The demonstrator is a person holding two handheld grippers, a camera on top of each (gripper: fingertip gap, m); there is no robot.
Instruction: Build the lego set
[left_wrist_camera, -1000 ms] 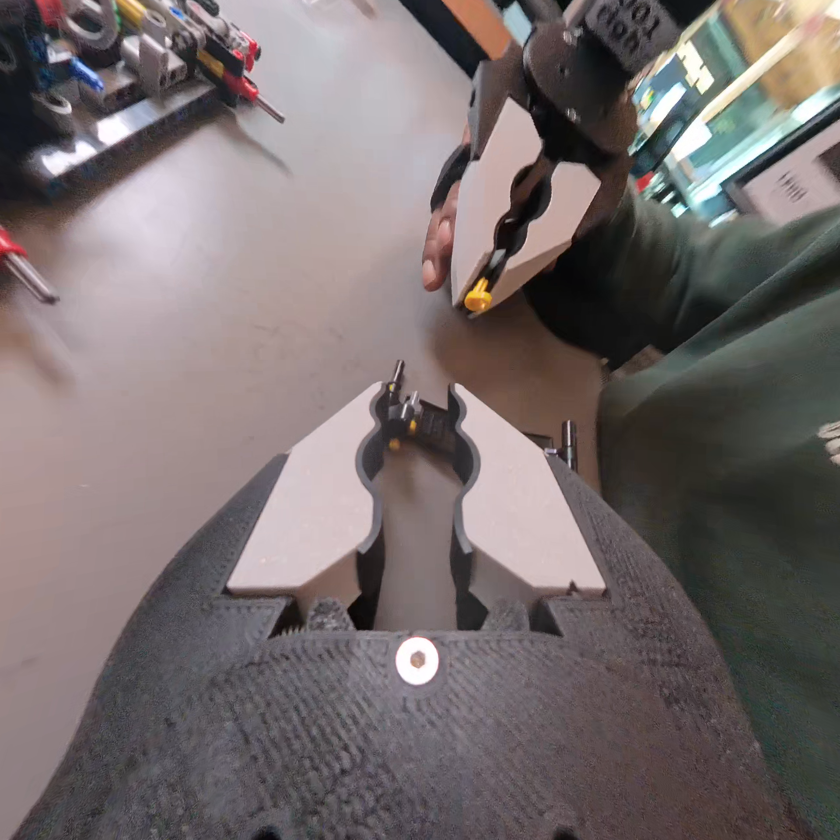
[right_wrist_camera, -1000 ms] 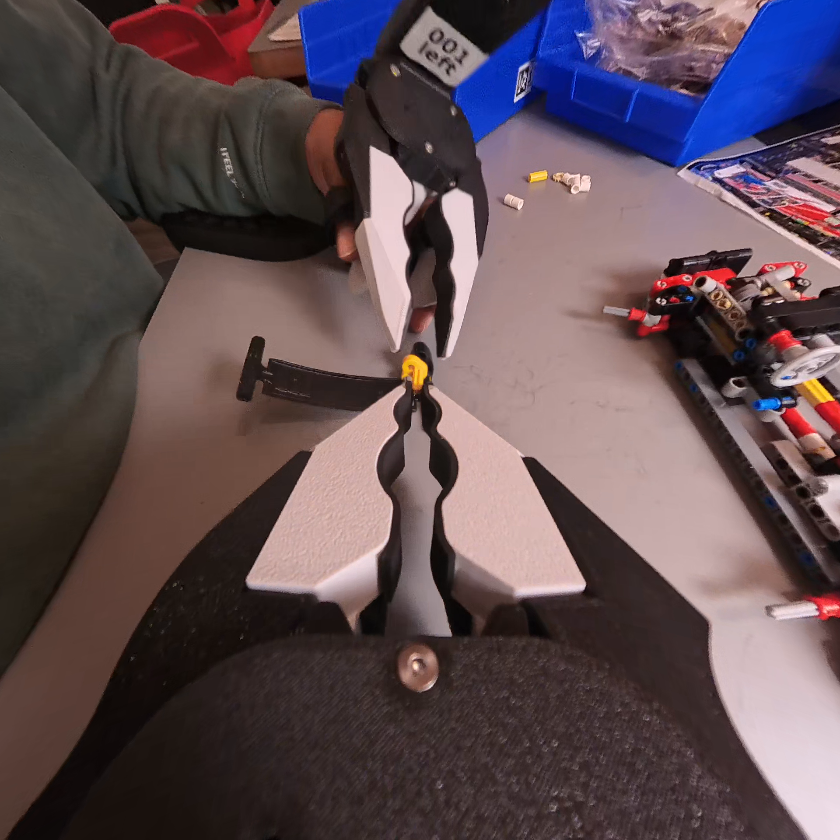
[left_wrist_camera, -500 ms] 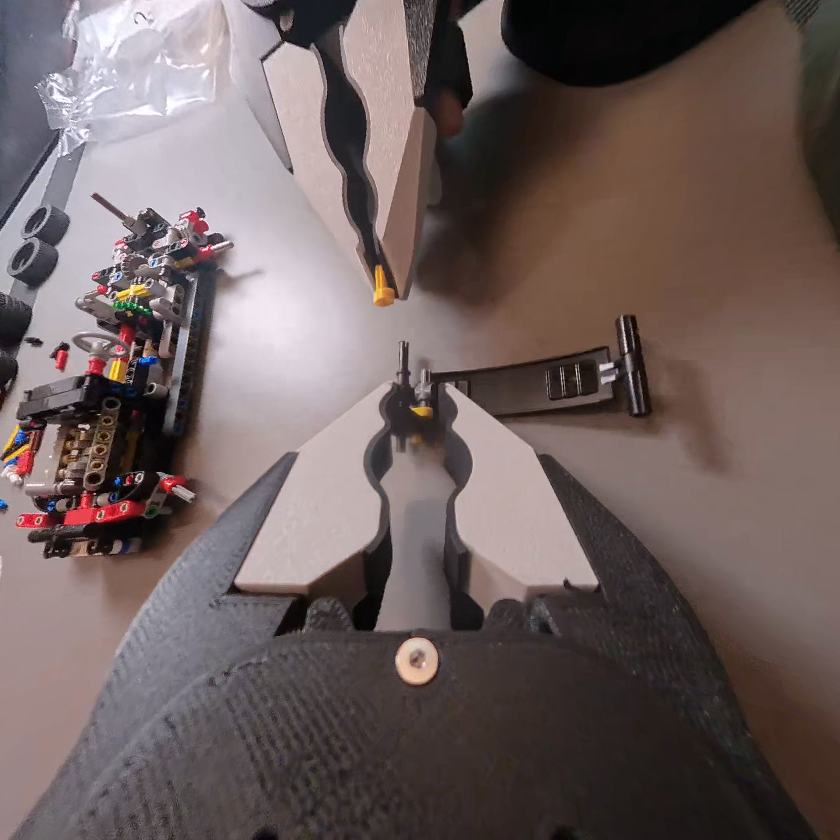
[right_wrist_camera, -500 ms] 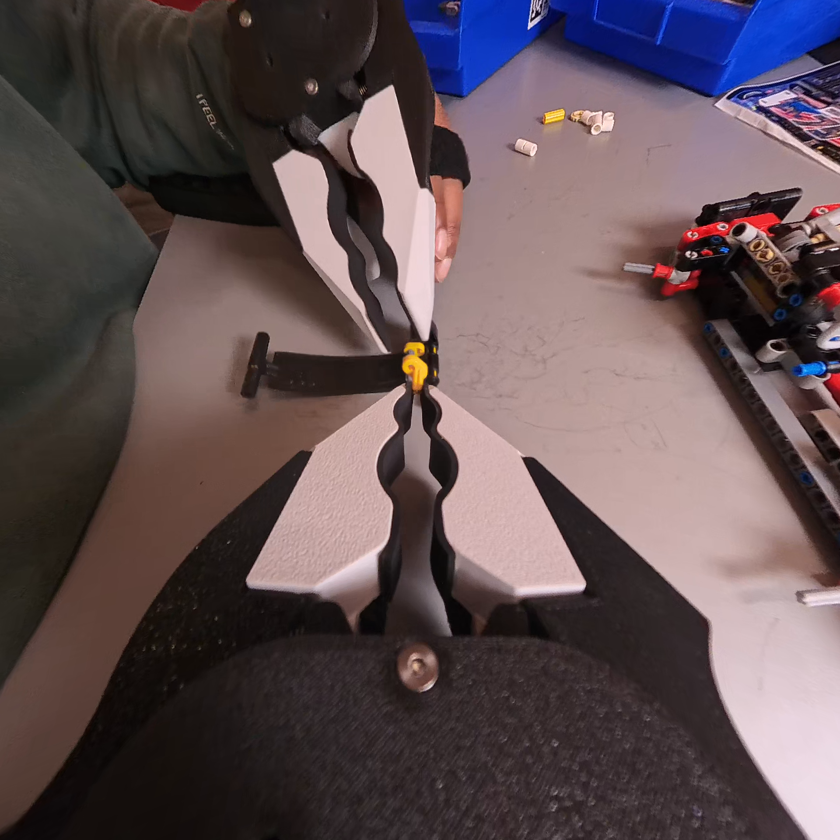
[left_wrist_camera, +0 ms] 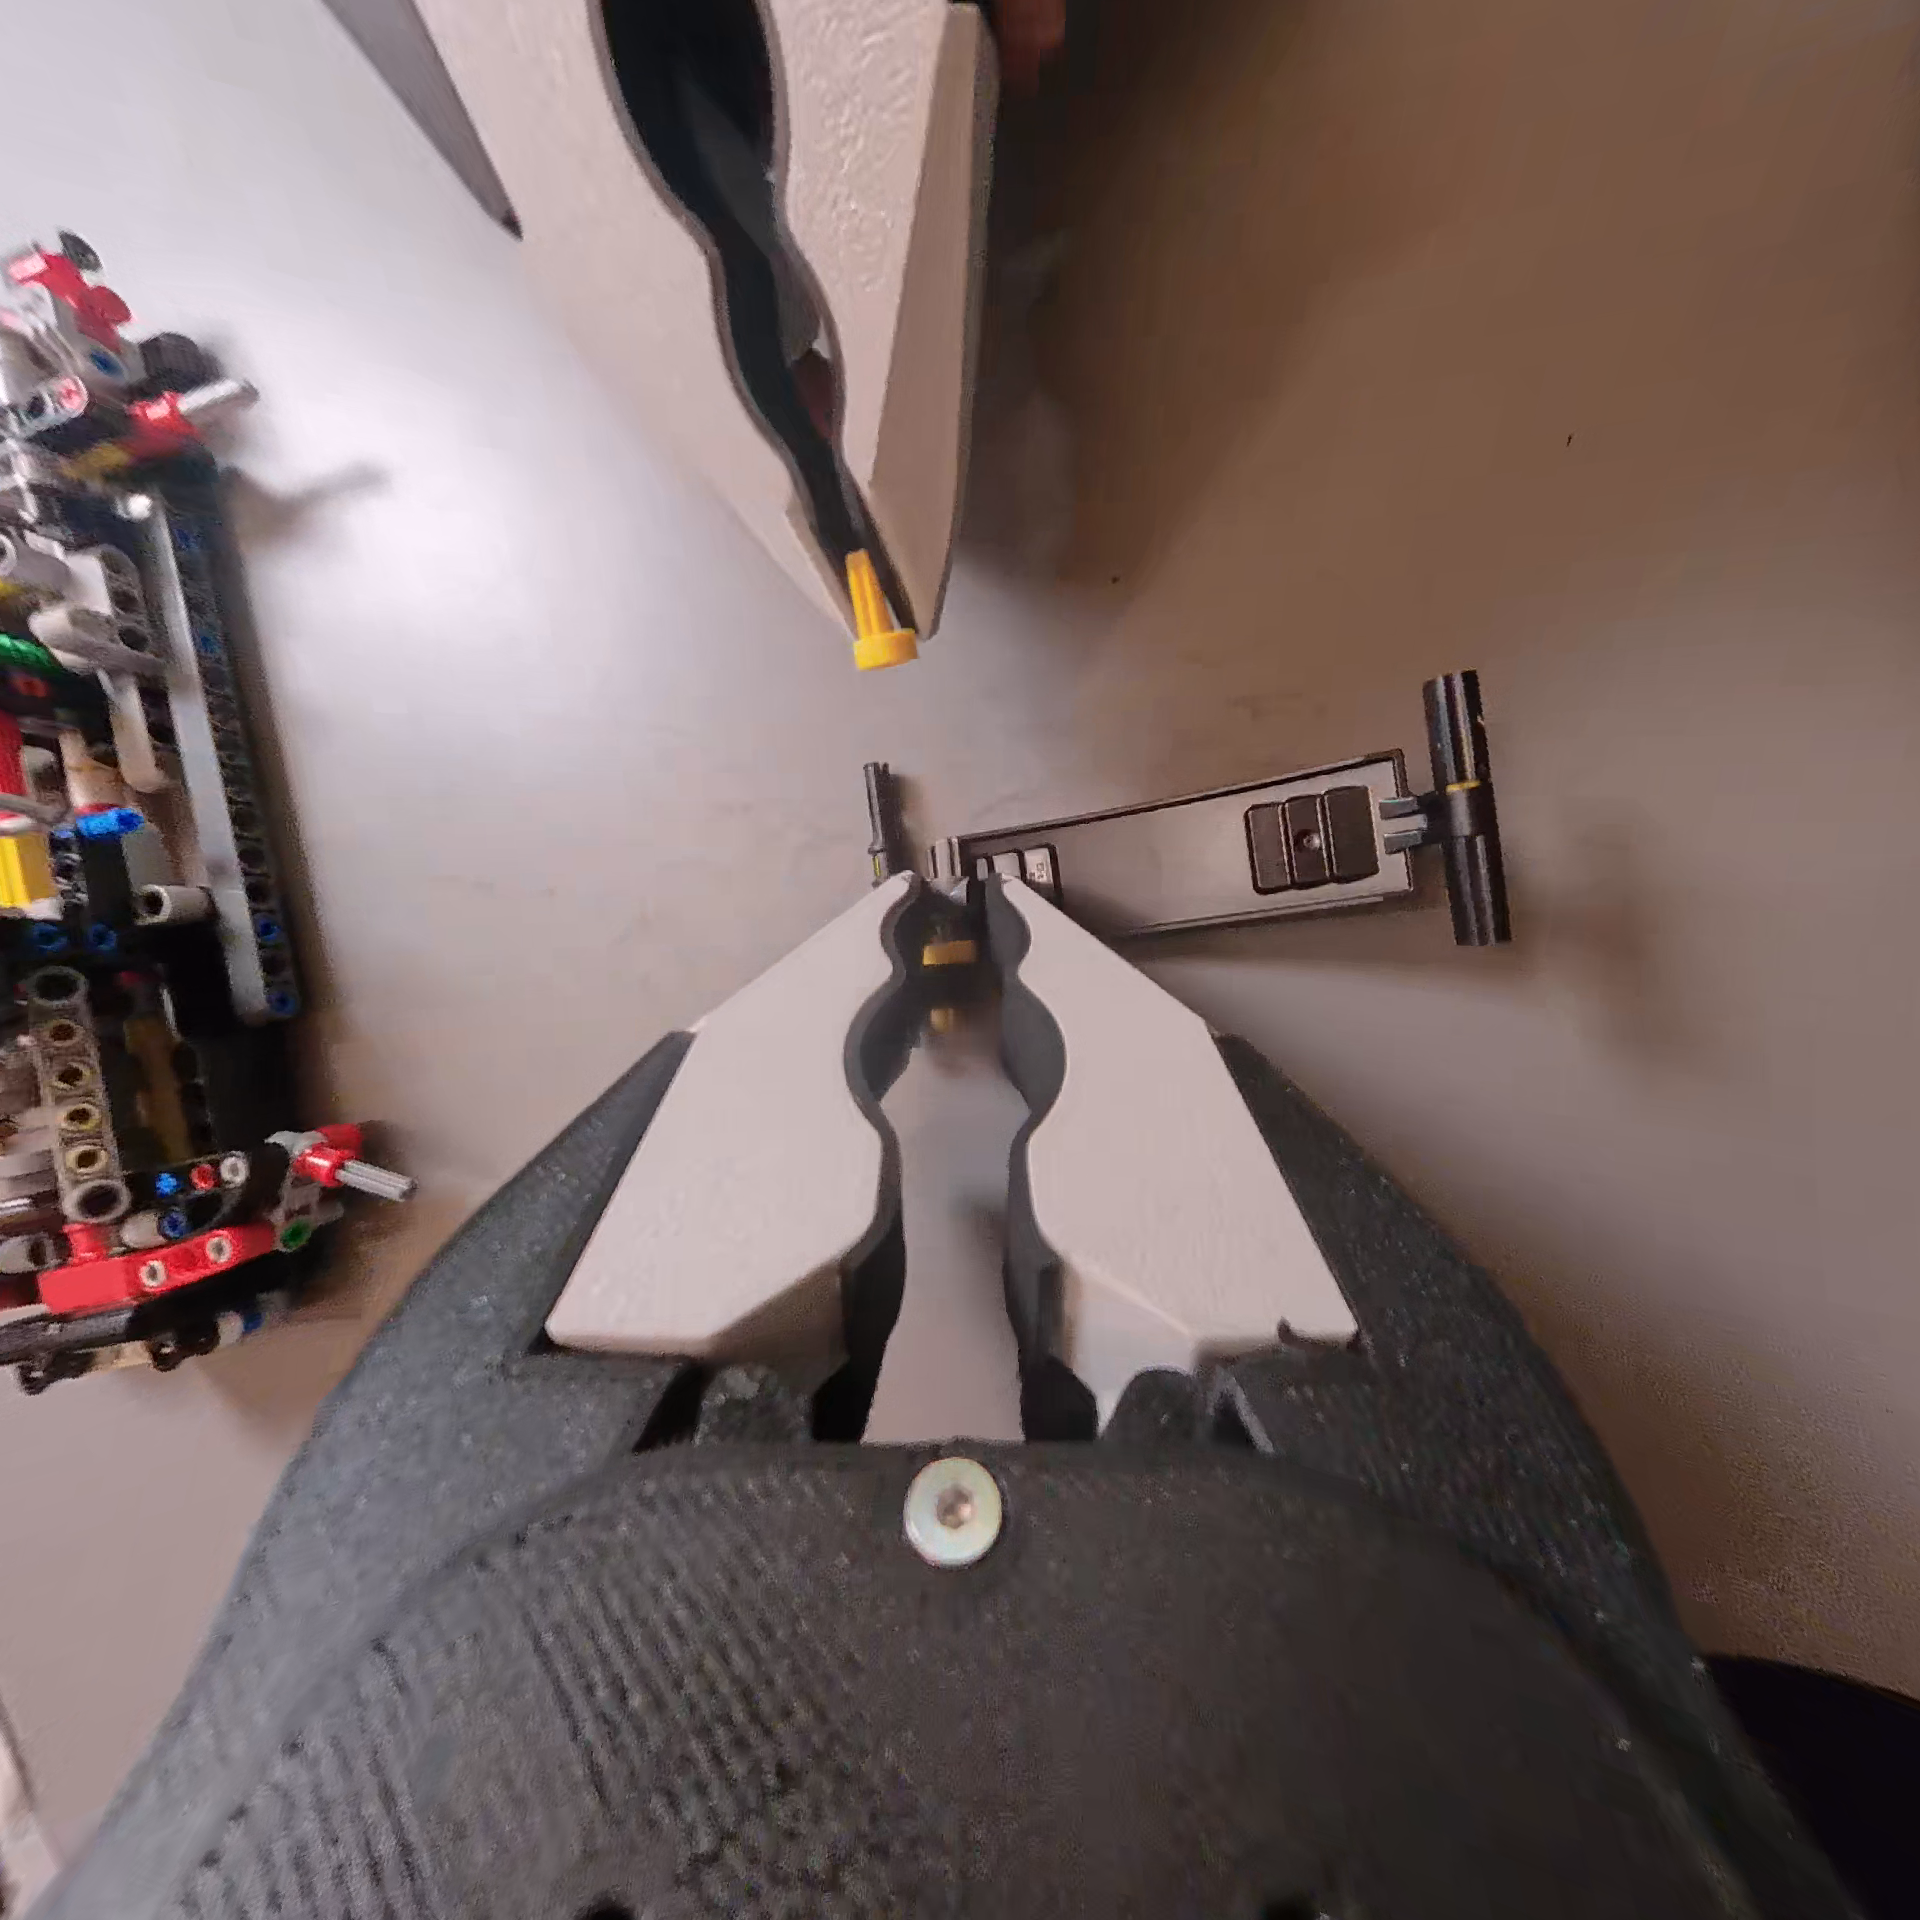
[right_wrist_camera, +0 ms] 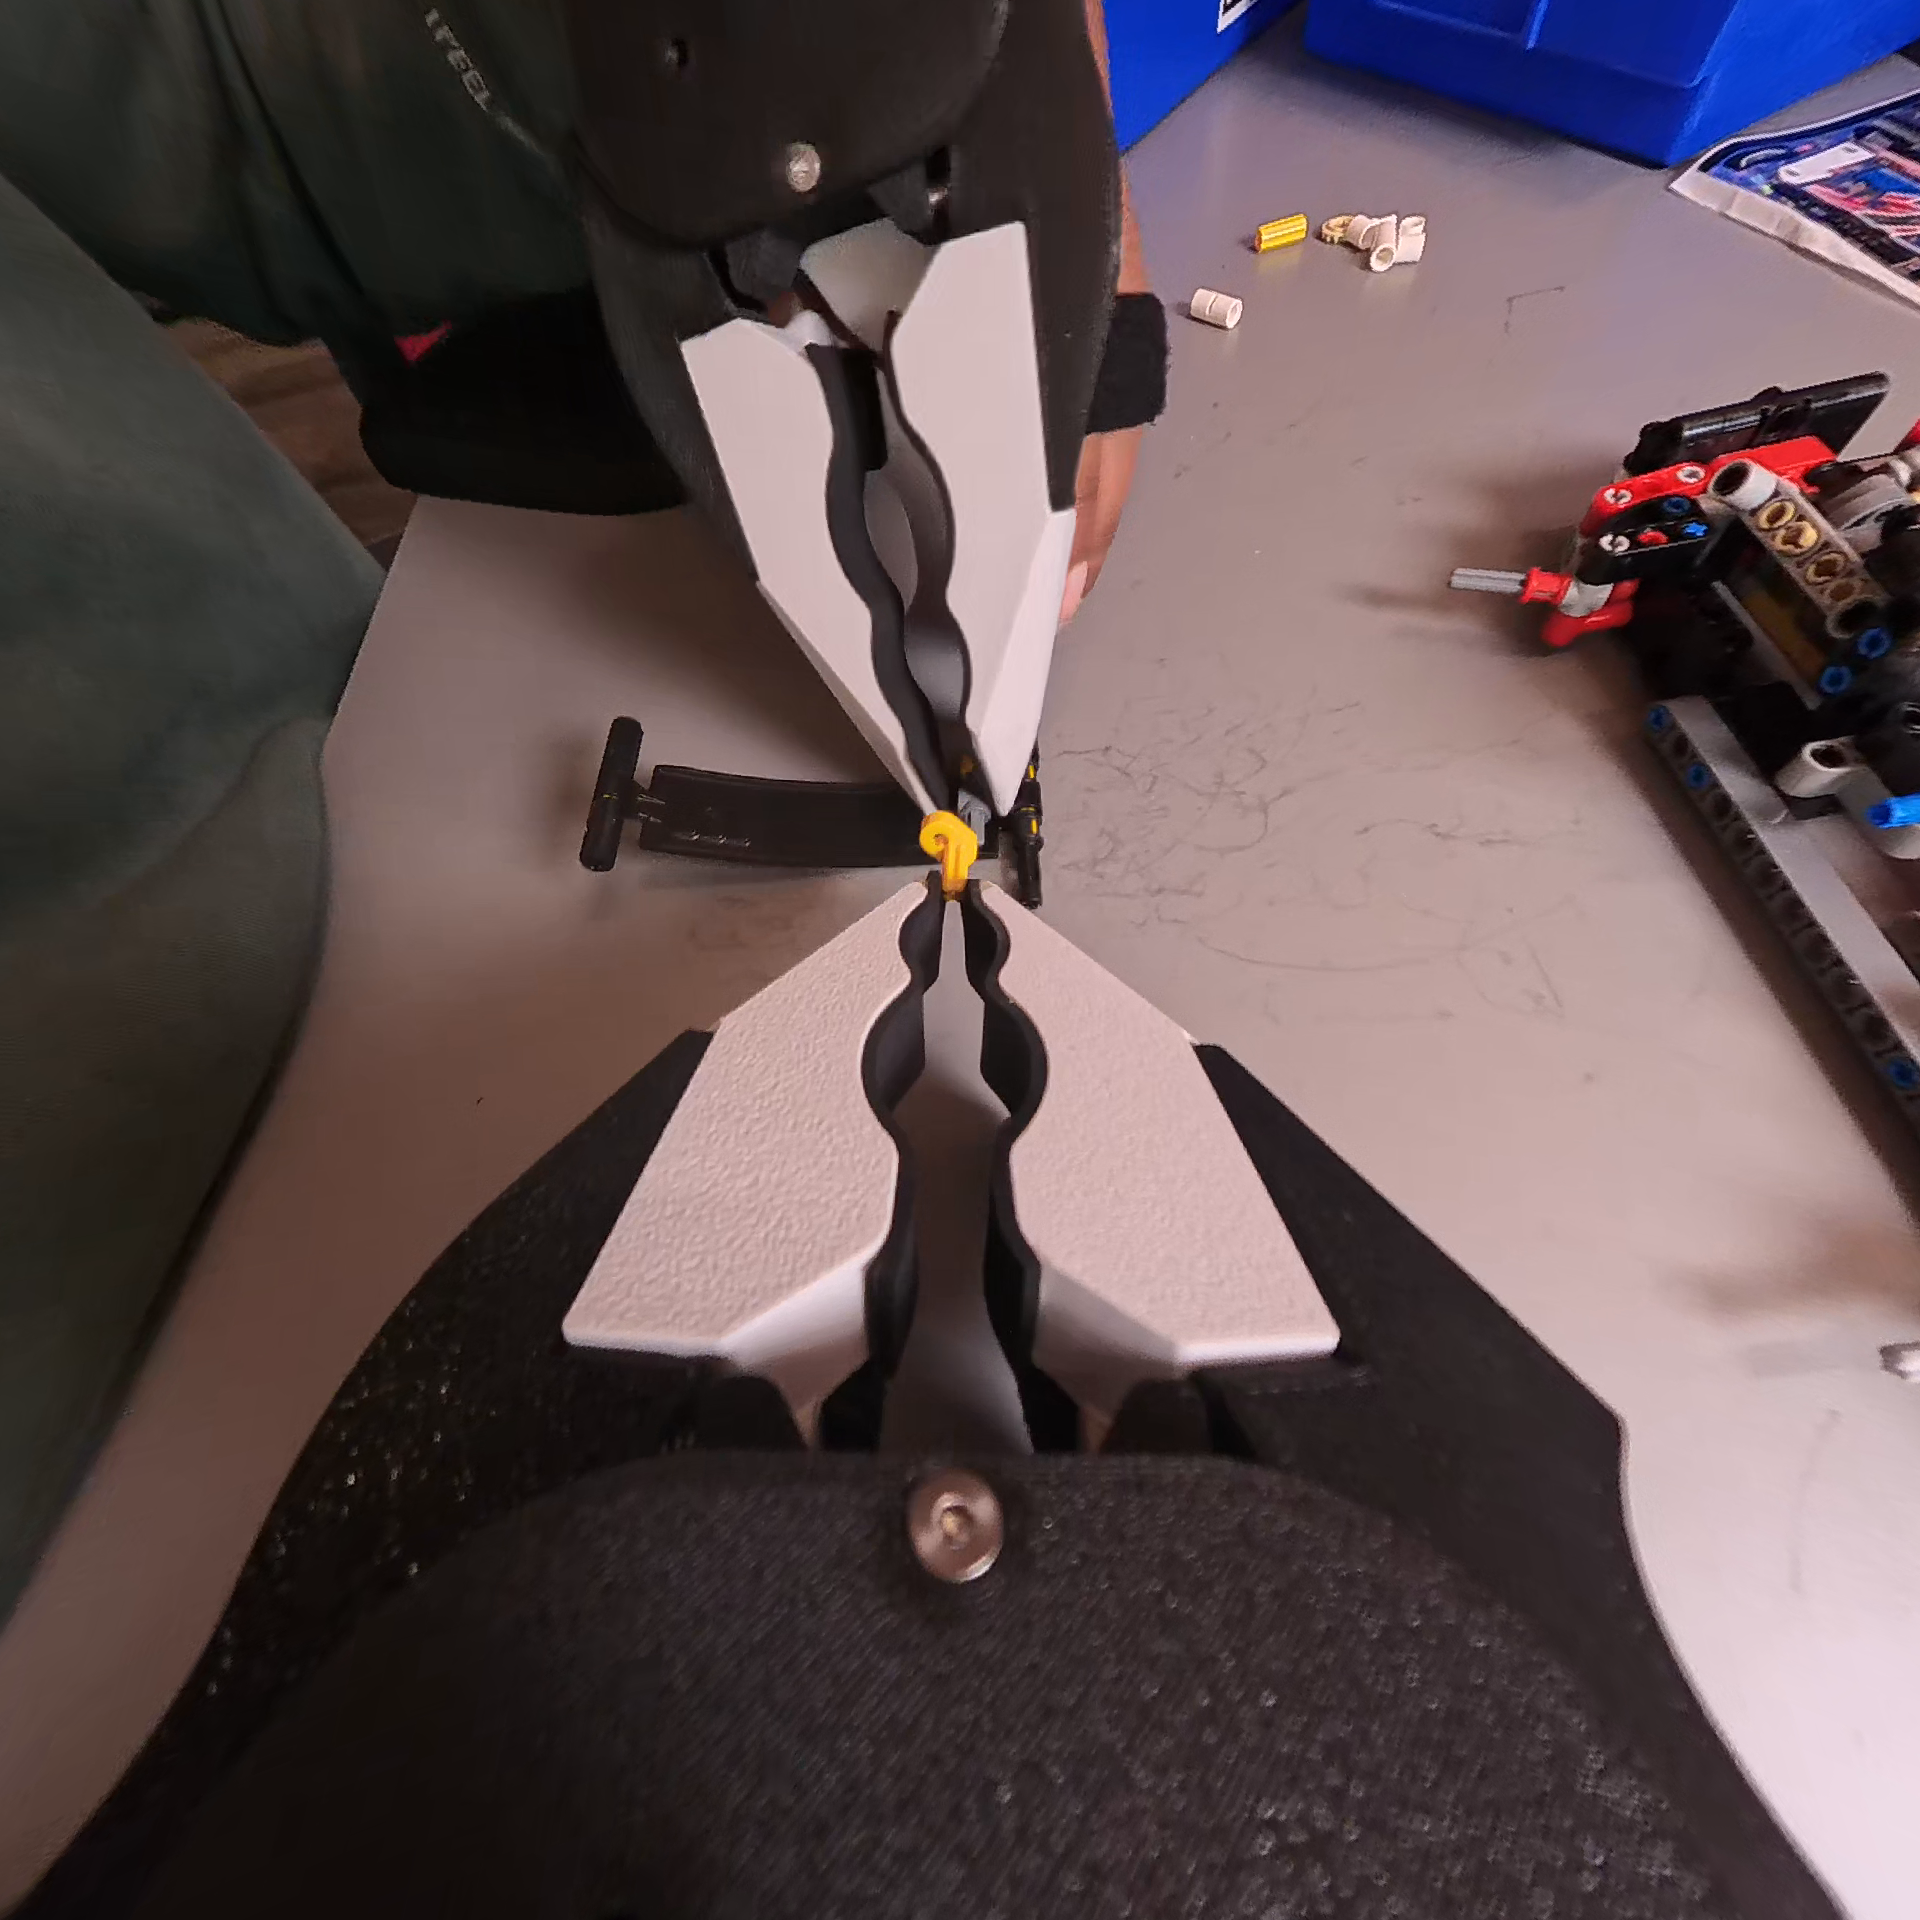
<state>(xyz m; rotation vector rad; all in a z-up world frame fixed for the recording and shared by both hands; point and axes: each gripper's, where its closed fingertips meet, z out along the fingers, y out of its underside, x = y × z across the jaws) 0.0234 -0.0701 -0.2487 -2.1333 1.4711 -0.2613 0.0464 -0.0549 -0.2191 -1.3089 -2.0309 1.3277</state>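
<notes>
A long black lego panel with a black T-bar on its far end lies on the grey table. My left gripper is shut on the panel's near end, where a yellow and black connector sits between the tips. My right gripper comes in from above, shut on a yellow pin, a short gap from that end. In the right wrist view, the right gripper holds the yellow pin right at the panel, tip to tip with the left gripper.
The part-built lego chassis stands at the left, and shows at the right in the right wrist view. Small loose pieces, blue bins and an instruction booklet lie at the back. A person's green sleeve is at the left. About 5 centimetres separates my left fingertips from my right.
The left gripper has swung round and closed on the panel's end. The right gripper with the yellow pin has moved in closer to that end.
</notes>
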